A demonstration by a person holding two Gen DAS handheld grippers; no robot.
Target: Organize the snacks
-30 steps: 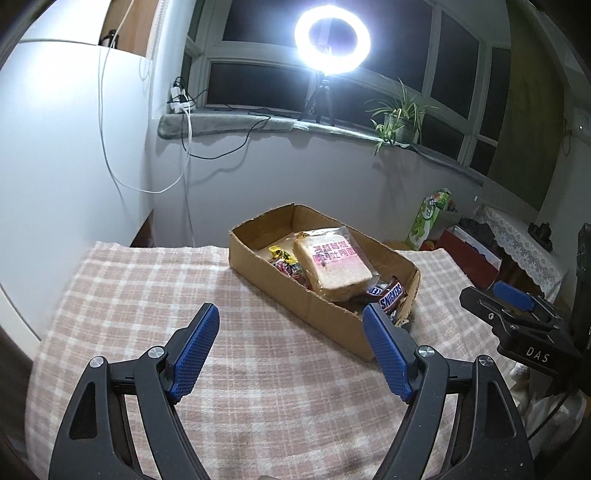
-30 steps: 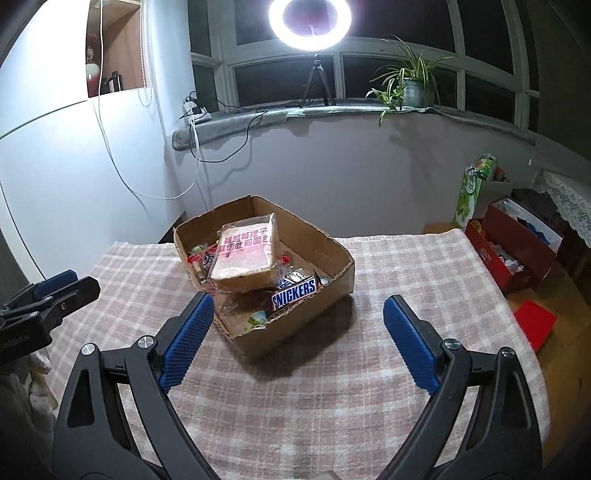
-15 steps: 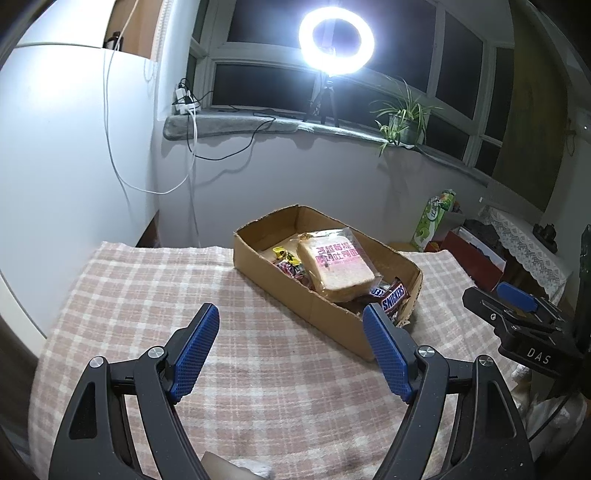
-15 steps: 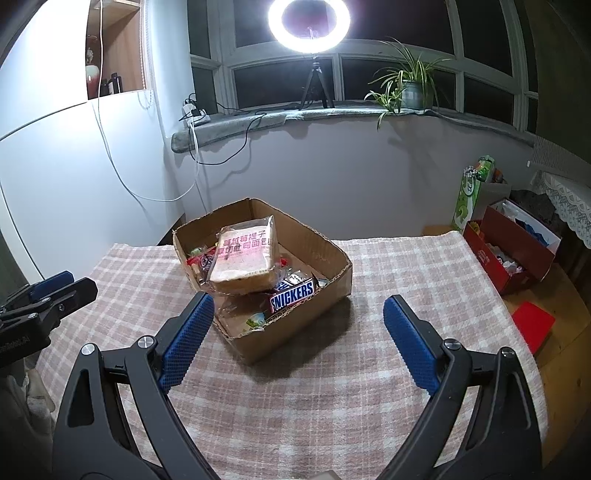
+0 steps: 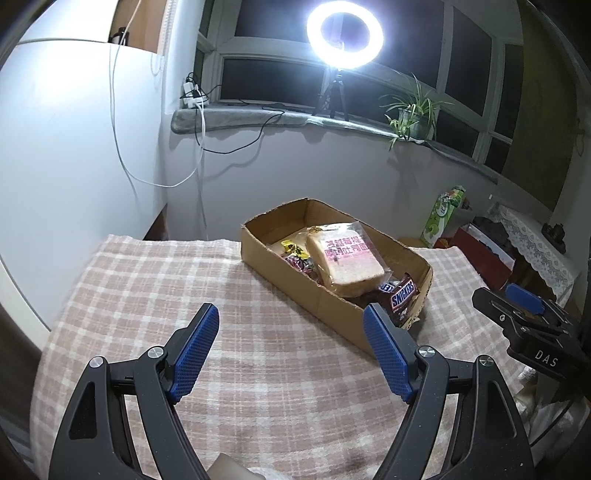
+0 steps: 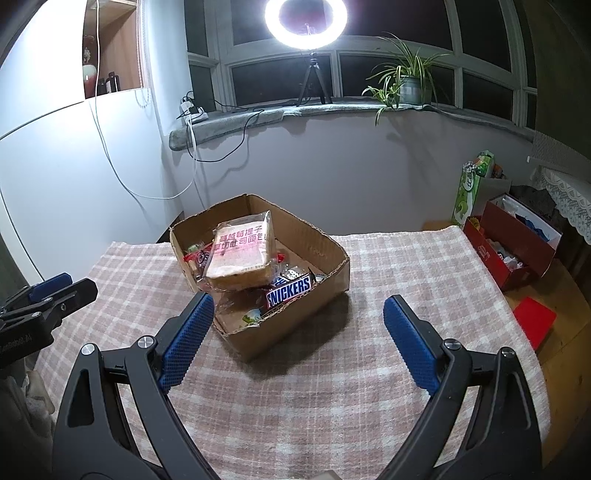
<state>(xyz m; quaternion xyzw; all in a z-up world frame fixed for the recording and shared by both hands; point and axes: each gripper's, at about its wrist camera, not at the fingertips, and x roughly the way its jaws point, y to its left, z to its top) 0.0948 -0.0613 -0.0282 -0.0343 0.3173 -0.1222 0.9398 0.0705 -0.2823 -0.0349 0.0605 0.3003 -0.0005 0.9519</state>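
A shallow cardboard box point(image 5: 325, 308) point(image 6: 295, 332) sits on the pink checked tablecloth point(image 5: 147, 295). It holds a wrapped bread slice point(image 5: 345, 258) point(image 6: 242, 254), a Snickers bar point(image 5: 403, 292) point(image 6: 289, 288) and several small wrapped sweets point(image 5: 299, 258). My left gripper point(image 5: 291, 350) is open and empty, above the cloth short of the box. My right gripper point(image 6: 299, 341) is open and empty, near the box's front corner. Each gripper shows at the edge of the other's view point(image 5: 524, 321) point(image 6: 44, 306).
A ring light on a tripod point(image 6: 310, 22) and a potted plant point(image 6: 410, 83) stand on the windowsill. A red box point(image 6: 513, 247), a green carton point(image 6: 472, 188) and a red packet point(image 6: 533, 321) lie right of the table. White wall at left.
Both grippers have drawn back slightly from the box and stayed open. The box and snacks have not moved.
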